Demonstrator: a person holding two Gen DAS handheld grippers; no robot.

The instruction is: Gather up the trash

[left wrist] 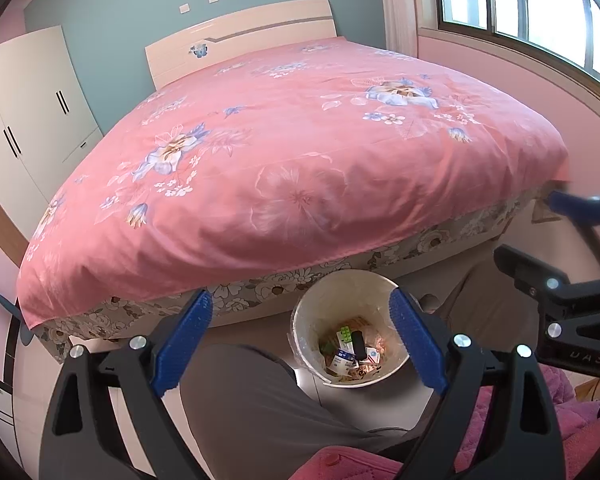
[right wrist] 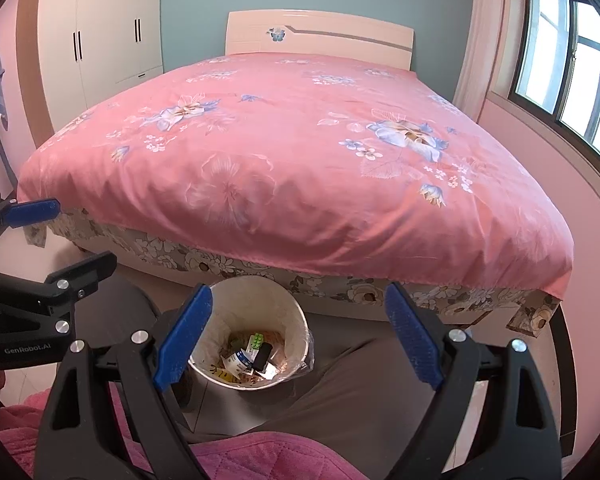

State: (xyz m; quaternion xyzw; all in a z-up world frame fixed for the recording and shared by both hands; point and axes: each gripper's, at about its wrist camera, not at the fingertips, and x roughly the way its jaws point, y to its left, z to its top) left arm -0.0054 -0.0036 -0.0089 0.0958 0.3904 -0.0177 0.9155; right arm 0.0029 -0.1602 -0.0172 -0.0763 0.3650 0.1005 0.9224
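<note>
A white trash bin [left wrist: 305,316] with a clear liner stands on the floor at the foot of the bed; it also shows in the right wrist view [right wrist: 296,320]. Inside lie several pieces of trash [left wrist: 350,350]: small boxes, wrappers, a green piece and a black item, seen too in the right wrist view [right wrist: 250,354]. My left gripper [left wrist: 300,300] is open and empty, held above the bin. My right gripper [right wrist: 300,292] is open and empty, also above the bin. Each gripper shows at the edge of the other's view.
A bed with a pink floral cover [left wrist: 300,152] fills the view ahead. A white wardrobe [right wrist: 100,28] stands at the left, a window [right wrist: 572,60] at the right. The person's grey trouser legs [left wrist: 252,400] and pink quilted fabric [right wrist: 260,456] lie below the grippers.
</note>
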